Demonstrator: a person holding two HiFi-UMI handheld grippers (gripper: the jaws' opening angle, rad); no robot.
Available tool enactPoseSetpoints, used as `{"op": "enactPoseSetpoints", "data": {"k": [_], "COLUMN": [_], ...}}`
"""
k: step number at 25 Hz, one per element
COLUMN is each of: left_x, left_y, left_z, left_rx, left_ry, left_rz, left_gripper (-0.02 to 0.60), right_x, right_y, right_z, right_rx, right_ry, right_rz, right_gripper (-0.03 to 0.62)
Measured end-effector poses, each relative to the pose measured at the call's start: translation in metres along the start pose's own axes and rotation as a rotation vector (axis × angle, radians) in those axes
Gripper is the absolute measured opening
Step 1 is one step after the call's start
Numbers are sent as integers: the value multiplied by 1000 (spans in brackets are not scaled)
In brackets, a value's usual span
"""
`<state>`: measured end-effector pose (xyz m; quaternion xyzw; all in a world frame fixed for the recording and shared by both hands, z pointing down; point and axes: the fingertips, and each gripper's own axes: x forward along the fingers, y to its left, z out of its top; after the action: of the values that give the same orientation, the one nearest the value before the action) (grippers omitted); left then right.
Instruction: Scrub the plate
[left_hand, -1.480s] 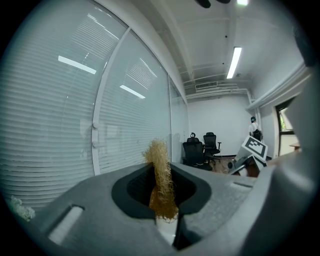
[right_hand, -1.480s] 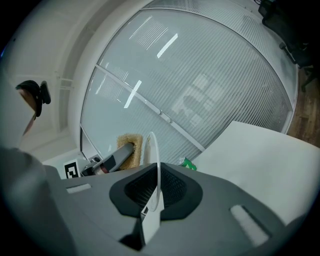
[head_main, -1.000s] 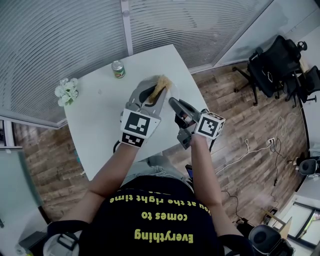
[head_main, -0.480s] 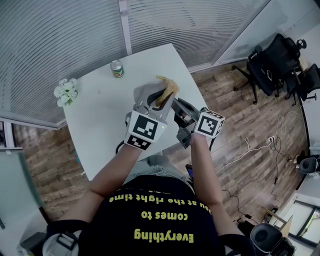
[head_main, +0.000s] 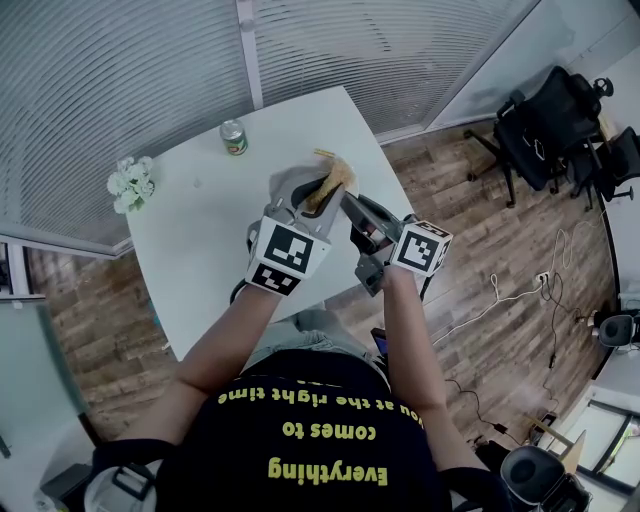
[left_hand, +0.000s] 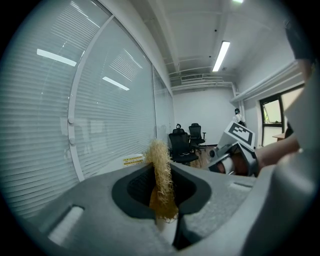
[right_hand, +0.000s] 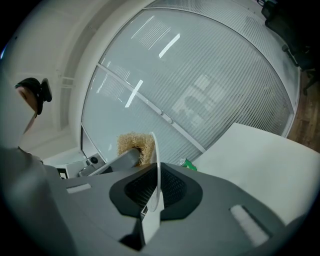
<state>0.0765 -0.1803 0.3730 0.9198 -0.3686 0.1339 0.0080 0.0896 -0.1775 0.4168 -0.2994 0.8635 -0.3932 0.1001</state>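
A straw-coloured fibre scrubber (left_hand: 161, 175) stands between the jaws of my left gripper (left_hand: 165, 202), which is shut on it. My right gripper (right_hand: 151, 202) is shut on the rim of a thin white plate (right_hand: 156, 165), seen edge-on and upright. In the right gripper view the scrubber (right_hand: 134, 145) lies against the plate's left face near its top. In the head view both grippers are held above the near right part of the white table (head_main: 200, 240): the left gripper (head_main: 305, 205) with the scrubber (head_main: 331, 181), and the right gripper (head_main: 356, 214) close beside it.
A green can (head_main: 233, 137) stands at the table's far edge and a bunch of white flowers (head_main: 131, 182) at its left corner. Glass walls with blinds run behind the table. Black office chairs (head_main: 550, 130) stand on the wooden floor to the right.
My left gripper with the scrubber has moved a little to the right along the plate and then slightly back. The right gripper has hardly moved.
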Motion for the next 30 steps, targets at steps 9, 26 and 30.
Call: {"op": "enactPoseSetpoints", "data": {"k": [9,26,30], "left_x": [-3,-23,-29], "left_y": [20,60,69], "left_z": [-10,-16,-19], "left_rx": [-18,-53,-59], "left_ry": [25,23,24], "left_rz": [39,136,156], "left_gripper": [54,54,54], "right_x": [-3,-10,-11], "right_y": [-5,-9,-9], "right_z": [2,6,6], "right_rx": [13,0,-2], "right_ry": [-11,-24,-33], "right_rz": [-14,-43,-53], "right_gripper": [12,12,12]}}
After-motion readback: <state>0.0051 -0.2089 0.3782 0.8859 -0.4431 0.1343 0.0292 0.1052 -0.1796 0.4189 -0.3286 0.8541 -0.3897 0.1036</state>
